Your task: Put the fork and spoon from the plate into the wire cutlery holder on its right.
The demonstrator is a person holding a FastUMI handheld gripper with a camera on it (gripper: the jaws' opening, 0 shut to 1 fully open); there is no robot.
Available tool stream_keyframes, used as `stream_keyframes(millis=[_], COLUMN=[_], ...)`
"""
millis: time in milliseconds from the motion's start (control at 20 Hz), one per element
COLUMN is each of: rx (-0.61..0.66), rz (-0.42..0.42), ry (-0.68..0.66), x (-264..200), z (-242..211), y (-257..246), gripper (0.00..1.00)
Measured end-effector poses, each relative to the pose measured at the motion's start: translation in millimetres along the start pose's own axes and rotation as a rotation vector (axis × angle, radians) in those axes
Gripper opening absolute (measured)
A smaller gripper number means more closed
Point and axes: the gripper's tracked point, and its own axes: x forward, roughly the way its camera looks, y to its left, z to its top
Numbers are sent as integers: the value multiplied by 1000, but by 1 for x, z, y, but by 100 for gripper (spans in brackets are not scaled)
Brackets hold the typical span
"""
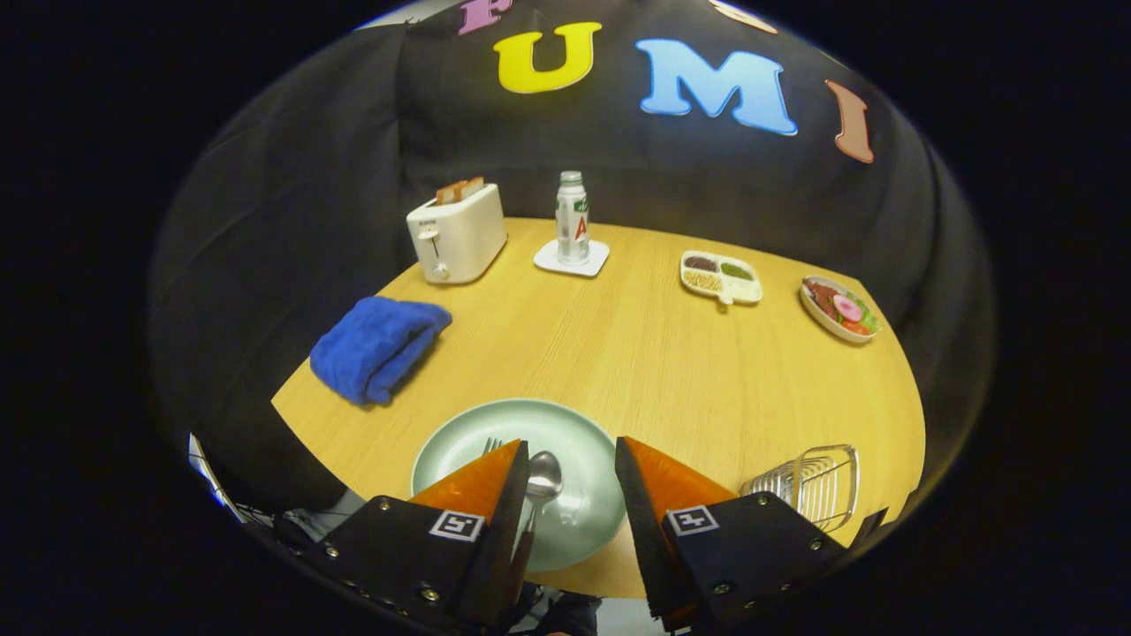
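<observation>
Tongs (pixel 571 455) are hovering spread wide over the green plate (pixel 459 446), w/ the spoon (pixel 542 481) lying between the fingers and fork (pixel 491 444) just beside, prob. lining up a pinch before reaching the wire cutlery holder (pixel 808 486) on the surface (pixel 636 353).

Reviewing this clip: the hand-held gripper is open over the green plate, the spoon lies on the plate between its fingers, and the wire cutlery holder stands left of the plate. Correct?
Not quite. The gripper view shows the wire cutlery holder right of the green plate, not left. The rest holds: the hand-held gripper is open over the plate, with the spoon between its fingers.
</observation>
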Motion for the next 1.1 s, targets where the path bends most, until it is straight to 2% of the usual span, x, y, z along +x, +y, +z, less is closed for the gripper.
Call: stream_keyframes(millis=[400, 450, 500, 550, 700, 750, 950, 1000, 1100], rx=[53, 58, 54, 45, 10, 14, 54, 67, 74], rz=[100, 105, 110, 109, 82, 89, 127, 120, 139], ry=[293, 313, 338, 351, 359, 369, 367, 369, 362], x=[22, 25, 27, 27, 38, 39, 43, 36, 36], z=[-66, -71, -80, -80, -86, -88, -81, -81, -79], y=[27, 28, 30, 29, 23, 24, 34, 33, 35], gripper=[59, 52, 52, 46, 44, 18, 18, 5, 4])
